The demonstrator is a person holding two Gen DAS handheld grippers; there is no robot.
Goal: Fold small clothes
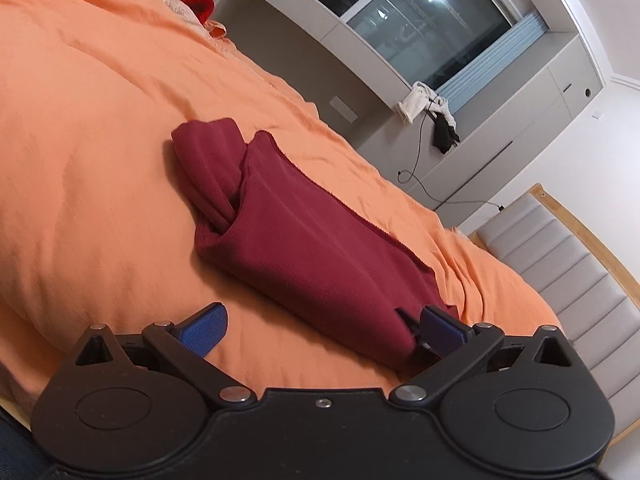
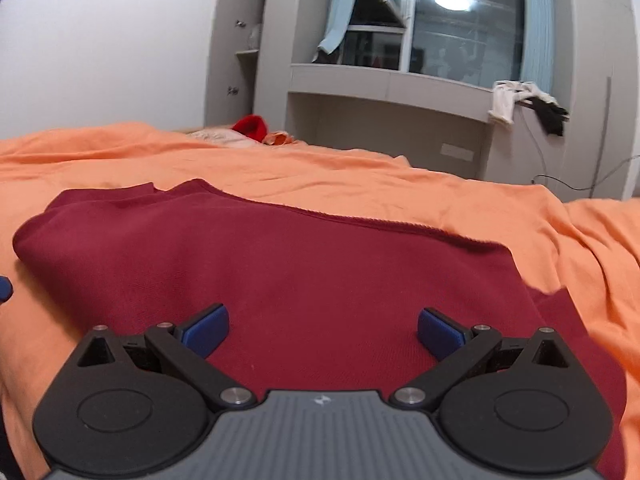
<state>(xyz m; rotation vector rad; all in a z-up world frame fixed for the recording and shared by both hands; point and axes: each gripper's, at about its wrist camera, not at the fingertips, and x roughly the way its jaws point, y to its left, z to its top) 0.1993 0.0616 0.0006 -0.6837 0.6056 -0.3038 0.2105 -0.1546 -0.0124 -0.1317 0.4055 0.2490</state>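
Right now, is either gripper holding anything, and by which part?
Nothing is held. The left gripper is open at the edge of the dark red garment; the right gripper is open over it.

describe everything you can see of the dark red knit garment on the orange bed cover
The dark red knit garment is soft, fine-ribbed fabric, already partly folded into a long bundle with a raw-looking seam edge and a rolled sleeve or cuff tucked at its far end. It lies flat on the orange bed cover. The open left gripper touches its near corner; the open right gripper hovers over it.

A dark red knit garment (image 1: pixel 304 240) lies folded into a long strip, flat on the orange bedsheet (image 1: pixel 92 160).
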